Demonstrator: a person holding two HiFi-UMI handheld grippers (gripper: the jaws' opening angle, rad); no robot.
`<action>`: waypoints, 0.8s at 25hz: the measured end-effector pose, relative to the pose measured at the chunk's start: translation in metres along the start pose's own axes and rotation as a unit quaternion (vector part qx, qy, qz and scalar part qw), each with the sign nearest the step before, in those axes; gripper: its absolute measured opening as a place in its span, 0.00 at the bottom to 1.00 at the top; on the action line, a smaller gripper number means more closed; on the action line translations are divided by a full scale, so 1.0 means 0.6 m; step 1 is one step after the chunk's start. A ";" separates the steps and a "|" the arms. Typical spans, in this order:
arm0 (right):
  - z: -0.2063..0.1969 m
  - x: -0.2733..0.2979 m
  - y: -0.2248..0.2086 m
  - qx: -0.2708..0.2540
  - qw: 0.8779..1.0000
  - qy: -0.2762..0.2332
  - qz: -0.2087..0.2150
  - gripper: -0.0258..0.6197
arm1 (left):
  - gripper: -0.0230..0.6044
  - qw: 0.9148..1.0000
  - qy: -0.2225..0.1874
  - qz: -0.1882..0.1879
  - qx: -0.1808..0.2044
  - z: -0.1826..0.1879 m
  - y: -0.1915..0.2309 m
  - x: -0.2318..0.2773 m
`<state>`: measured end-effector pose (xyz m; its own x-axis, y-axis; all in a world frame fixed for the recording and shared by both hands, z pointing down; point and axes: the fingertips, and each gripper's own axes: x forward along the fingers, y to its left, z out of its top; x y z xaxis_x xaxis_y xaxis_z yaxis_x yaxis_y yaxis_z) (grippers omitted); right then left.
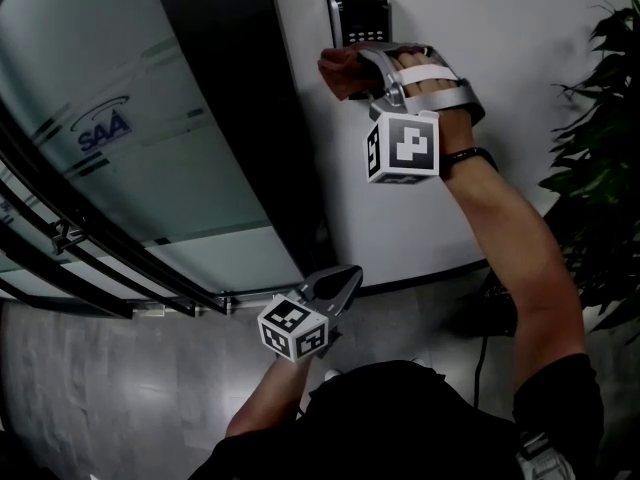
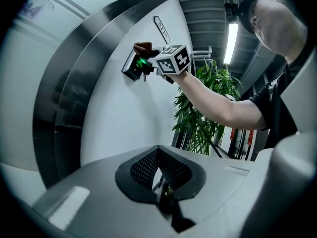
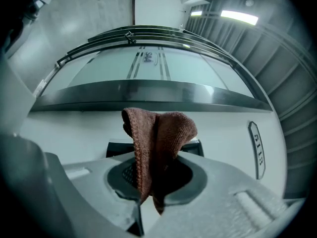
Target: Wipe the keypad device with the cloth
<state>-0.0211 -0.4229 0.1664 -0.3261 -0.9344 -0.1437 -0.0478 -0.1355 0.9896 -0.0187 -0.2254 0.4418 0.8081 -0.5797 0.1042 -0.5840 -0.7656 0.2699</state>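
Plainly, in the head view, the keypad [image 1: 358, 18] sits on the wall with its long side upright. The cloth [image 1: 338, 70] is just under its lower edge, pinched in the right gripper [image 1: 372, 66]. The left gripper [image 1: 338, 286] is held low, well apart.

In the left gripper view, its jaws are together with nothing between them, and the keypad is far off up the wall.

In the right gripper view, the jaws are clamped on the cloth, whose fold stands before the dark keypad straight ahead. Whether they touch I cannot tell. The wipe likely runs upward along the keypad and falls to the right gripper.
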 end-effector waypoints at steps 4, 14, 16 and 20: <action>0.004 -0.007 0.032 -0.004 1.000 -0.005 0.021 0.11 | 0.06 1.000 0.002 -0.004 -0.003 -0.003 -0.005 0.005; 0.001 -0.015 0.090 0.013 0.999 -0.007 0.040 0.11 | 0.06 1.000 0.002 -0.002 -0.004 -0.003 -0.001 0.005; 0.002 -0.017 0.095 0.019 0.999 -0.008 0.043 0.11 | 0.06 1.000 0.002 -0.001 -0.004 -0.003 0.000 0.005; 0.001 -0.021 0.112 0.022 0.998 -0.008 0.053 0.11 | 0.06 1.000 0.003 -0.002 -0.004 -0.003 -0.001 0.004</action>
<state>-0.0209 -0.4201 0.2350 -0.3461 -0.9374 -0.0379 -0.0537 -0.0206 0.9983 -0.0161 -0.2259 0.4438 0.8112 -0.5747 0.1080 -0.5797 -0.7658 0.2785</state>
